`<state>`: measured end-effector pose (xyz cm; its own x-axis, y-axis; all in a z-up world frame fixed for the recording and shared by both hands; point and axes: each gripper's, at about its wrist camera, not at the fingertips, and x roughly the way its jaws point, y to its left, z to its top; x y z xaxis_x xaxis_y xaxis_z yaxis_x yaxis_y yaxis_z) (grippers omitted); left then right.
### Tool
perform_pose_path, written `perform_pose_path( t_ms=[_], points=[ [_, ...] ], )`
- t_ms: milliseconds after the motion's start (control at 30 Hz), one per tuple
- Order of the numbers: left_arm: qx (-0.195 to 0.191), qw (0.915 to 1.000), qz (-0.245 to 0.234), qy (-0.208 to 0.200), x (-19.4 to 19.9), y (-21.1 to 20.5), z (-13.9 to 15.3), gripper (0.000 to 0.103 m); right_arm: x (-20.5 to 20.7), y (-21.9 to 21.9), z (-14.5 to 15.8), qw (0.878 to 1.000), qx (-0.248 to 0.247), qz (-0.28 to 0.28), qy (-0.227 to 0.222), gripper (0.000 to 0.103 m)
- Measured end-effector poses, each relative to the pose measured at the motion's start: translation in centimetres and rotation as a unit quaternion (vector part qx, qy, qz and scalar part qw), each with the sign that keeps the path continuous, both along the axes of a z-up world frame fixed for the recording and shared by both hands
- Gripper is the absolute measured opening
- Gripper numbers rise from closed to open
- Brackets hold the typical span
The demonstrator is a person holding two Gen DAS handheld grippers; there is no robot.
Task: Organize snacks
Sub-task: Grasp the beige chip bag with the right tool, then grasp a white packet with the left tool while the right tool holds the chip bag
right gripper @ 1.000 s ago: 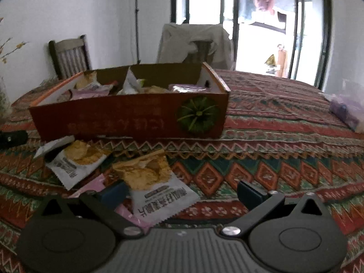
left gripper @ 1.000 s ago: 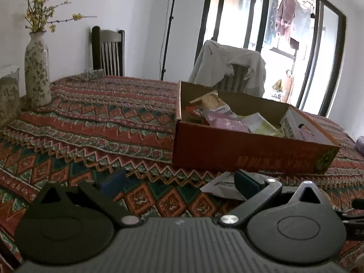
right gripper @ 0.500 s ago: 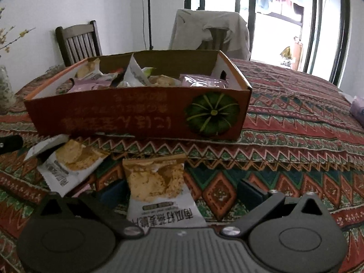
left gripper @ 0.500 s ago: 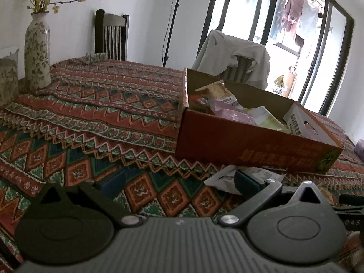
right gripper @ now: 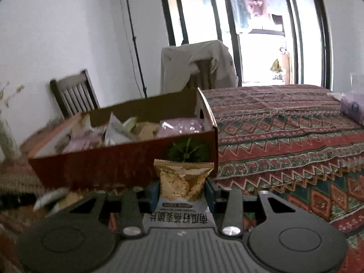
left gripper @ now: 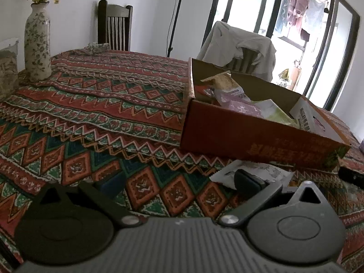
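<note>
An orange-red cardboard box (right gripper: pixel 113 166) holds several snack packets on the patterned tablecloth. My right gripper (right gripper: pixel 182 192) is closing its jaws on a crisp-biscuit snack packet (right gripper: pixel 182 179). The pads press its sides, and it stands upright in front of the box's near wall. My left gripper (left gripper: pixel 177 183) is open, low over the cloth left of the box (left gripper: pixel 250 136), with nothing between its fingers. A white packet (left gripper: pixel 261 173) lies under its right finger. More packets (right gripper: pixel 52 199) lie blurred on the cloth before the box.
A flowered vase (left gripper: pixel 37 43) stands at the table's far left. A wooden chair (left gripper: pixel 115 22) and a chair draped with a jacket (left gripper: pixel 238 43) stand behind the table. A purple bag (right gripper: pixel 352 109) lies at the far right.
The right gripper's jaws went from wide open to pinching the biscuit packet, which now stands off the cloth, nearer the box. The left gripper stayed open and barely shifted.
</note>
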<state>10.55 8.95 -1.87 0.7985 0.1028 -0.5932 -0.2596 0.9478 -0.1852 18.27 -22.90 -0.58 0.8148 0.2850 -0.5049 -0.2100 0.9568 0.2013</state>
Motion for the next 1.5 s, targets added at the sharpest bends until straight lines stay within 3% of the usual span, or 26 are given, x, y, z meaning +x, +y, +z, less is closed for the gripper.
perform_pose_path(
  t_ms=[433,600,767,900,1100,1200,1267,1300,1433,1500],
  points=[
    [0.005,0.9998,-0.018,-0.008,1.1,-2.2,1.4,0.103,-0.5,-0.8,-0.2,1.000,0.022,0.000,-0.013,0.040],
    [0.019,0.9996,-0.006,0.022,3.8,-5.2,1.8,0.103,-0.6,-1.3,-0.4,0.999,0.030,-0.005,-0.009,0.040],
    [0.045,0.9948,0.027,0.087,6.9,-7.8,1.0,0.103,-0.3,-2.7,-0.7,0.997,0.075,-0.010,0.006,0.040],
    [0.053,0.9899,0.064,0.115,7.8,-8.0,0.6,0.103,-0.2,-2.5,-0.8,0.997,0.078,-0.002,0.009,0.040],
    [0.059,0.9866,0.088,0.124,6.7,-6.9,0.0,0.103,-0.5,-3.0,-0.6,0.996,0.092,0.000,0.001,0.041],
    [0.069,0.9875,0.087,0.112,5.9,-6.7,0.0,0.092,-0.5,-3.0,-0.6,0.995,0.097,0.005,0.002,0.041],
    [0.070,0.9883,0.083,0.107,5.7,-6.7,0.3,0.070,-0.5,-2.9,-0.6,0.995,0.096,0.009,0.005,0.041],
    [0.072,0.9892,0.074,0.104,5.7,-6.9,0.5,0.063,-0.5,-2.8,-0.6,0.995,0.095,0.011,0.005,0.041],
    [0.088,0.9913,0.047,0.086,4.7,-7.5,0.4,0.053,-0.5,-2.8,-0.6,0.995,0.098,0.013,0.003,0.041],
    [0.079,0.9933,0.035,0.077,3.9,-7.4,0.5,0.051,-0.6,-2.9,-0.6,0.995,0.100,0.014,-0.003,0.041]
  ],
)
